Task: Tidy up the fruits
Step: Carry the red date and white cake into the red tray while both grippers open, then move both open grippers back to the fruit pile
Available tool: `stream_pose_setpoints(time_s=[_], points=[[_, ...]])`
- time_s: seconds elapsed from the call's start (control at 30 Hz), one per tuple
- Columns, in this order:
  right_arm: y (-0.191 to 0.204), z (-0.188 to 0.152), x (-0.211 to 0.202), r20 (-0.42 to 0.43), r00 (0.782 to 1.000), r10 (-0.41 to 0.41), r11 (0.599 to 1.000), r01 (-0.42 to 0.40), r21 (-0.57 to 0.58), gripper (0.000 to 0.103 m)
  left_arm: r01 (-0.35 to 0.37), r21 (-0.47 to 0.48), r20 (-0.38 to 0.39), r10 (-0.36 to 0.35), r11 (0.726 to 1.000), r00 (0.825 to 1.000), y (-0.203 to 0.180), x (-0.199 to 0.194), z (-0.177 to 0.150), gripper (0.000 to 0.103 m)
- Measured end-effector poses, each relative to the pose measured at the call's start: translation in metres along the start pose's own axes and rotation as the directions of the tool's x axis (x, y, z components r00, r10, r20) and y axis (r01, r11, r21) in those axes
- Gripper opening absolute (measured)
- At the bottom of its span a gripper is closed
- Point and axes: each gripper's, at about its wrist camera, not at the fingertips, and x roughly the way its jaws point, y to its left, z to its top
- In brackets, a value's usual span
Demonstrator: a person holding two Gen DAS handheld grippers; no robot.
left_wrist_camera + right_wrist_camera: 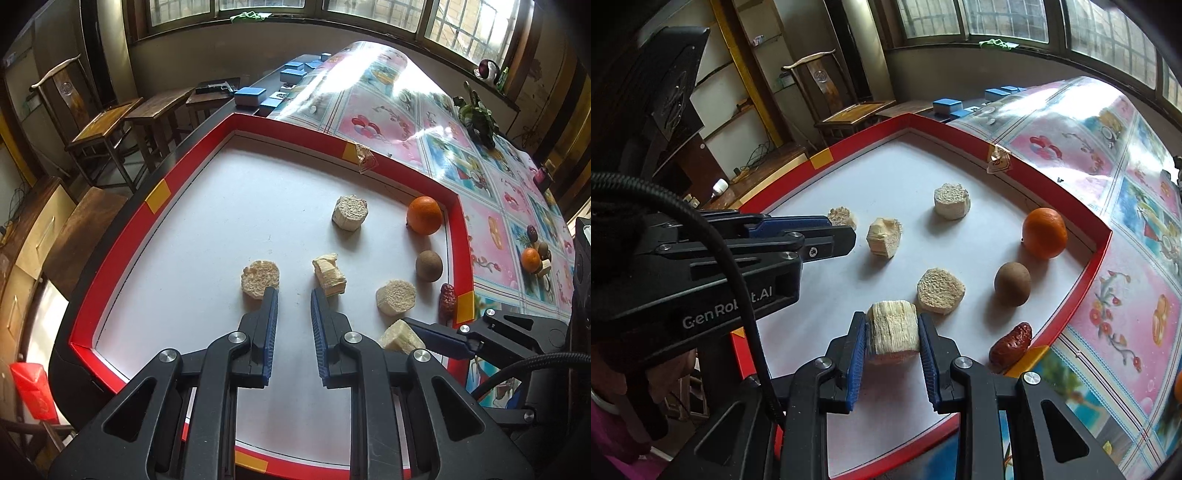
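Tray [118, 258]: red-rimmed, white floor; bears all the fruit
Right gripper [892, 334]: clenched on a pale fibrous chunk [893, 330] near the tray's near edge
Left gripper [294, 295]: clenched, empty
Orange [1044, 232]: far right corner; brown fruit [1012, 283] near it; red date [1011, 347] by the rim

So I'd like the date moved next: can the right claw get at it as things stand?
Probably not yet: the right claw is shut on a pale fibrous chunk, so it has no free grip. Otherwise the way looks free; the date lies uncovered beside the red rim.
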Motion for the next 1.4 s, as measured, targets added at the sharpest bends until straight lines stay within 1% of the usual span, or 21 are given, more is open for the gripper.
stream_pose_setpoints(time_s=[0.07, 0.1, 0.13, 0.17, 0.23, 0.37, 0.47, 0.7, 0.87, 1.0, 1.13, 1.3, 1.37, 1.4], points=[[0.000, -0.001, 0.000, 0.001, 1.000, 0.001, 1.000, -0.001, 0.003, 0.029, -0.003, -0.002, -0.002, 0.003, 1.000, 1.000, 0.000, 0.001, 0.000, 0.018], [-0.001, -0.001, -0.003, 0.005, 1.000, 0.000, 1.000, 0.000, 0.005, 0.034, -0.004, -0.004, -0.001, 0.004, 1.000, 1.000, 0.000, 0.001, 0.001, 0.019], [-0.003, -0.002, -0.007, 0.014, 1.000, 0.001, 1.000, -0.001, 0.007, 0.039, -0.004, -0.007, 0.000, 0.004, 1.000, 1.000, -0.001, 0.001, 0.001, 0.025], [-0.004, -0.001, -0.011, 0.024, 1.000, 0.004, 1.000, -0.004, 0.012, 0.040, -0.001, -0.008, 0.003, 0.001, 1.000, 1.000, -0.001, 0.000, 0.002, 0.033], [-0.008, -0.001, -0.019, 0.042, 0.999, 0.003, 1.000, -0.003, 0.021, 0.041, 0.009, -0.009, 0.016, -0.009, 1.000, 1.000, -0.004, -0.002, 0.003, 0.041], [-0.015, -0.007, -0.034, 0.057, 0.998, -0.015, 0.999, 0.013, 0.041, 0.041, -0.001, 0.014, 0.039, 0.001, 1.000, 0.999, -0.013, -0.009, 0.004, 0.042], [-0.024, -0.012, -0.044, 0.068, 0.997, -0.034, 0.997, 0.029, 0.068, 0.041, 0.004, 0.026, 0.044, -0.006, 1.000, 0.999, -0.022, -0.011, 0.004, 0.042], [-0.049, -0.029, -0.072, 0.091, 0.991, -0.094, 0.988, 0.082, 0.132, 0.041, 0.035, 0.084, 0.040, -0.038, 0.996, 0.998, -0.054, -0.012, 0.003, 0.042], [-0.074, -0.048, -0.089, 0.086, 0.985, -0.148, 0.973, 0.129, 0.193, 0.042, 0.063, 0.134, 0.036, -0.068, 0.989, 0.997, -0.080, -0.012, 0.003, 0.042], [-0.096, -0.068, -0.103, 0.084, 0.978, -0.189, 0.954, 0.162, 0.254, 0.042, 0.085, 0.174, 0.020, -0.090, 0.981, 0.996, -0.101, -0.009, 0.001, 0.042], [-0.118, -0.088, -0.116, 0.070, 0.967, -0.245, 0.926, 0.212, 0.312, 0.042, 0.119, 0.209, -0.005, -0.121, 0.971, 0.993, -0.123, -0.002, 0.000, 0.042], [-0.144, -0.109, -0.132, 0.046, 0.953, -0.298, 0.888, 0.259, 0.380, 0.042, 0.171, 0.269, -0.044, -0.165, 0.948, 0.985, -0.159, 0.008, 0.000, 0.042], [-0.153, -0.116, -0.137, 0.039, 0.949, -0.313, 0.874, 0.272, 0.403, 0.043, 0.174, 0.295, -0.037, -0.170, 0.940, 0.985, -0.173, 0.009, 0.001, 0.053], [-0.158, -0.119, -0.139, 0.036, 0.946, -0.321, 0.866, 0.278, 0.416, 0.043, 0.191, 0.305, -0.045, -0.186, 0.933, 0.981, -0.181, 0.010, 0.002, 0.053]])
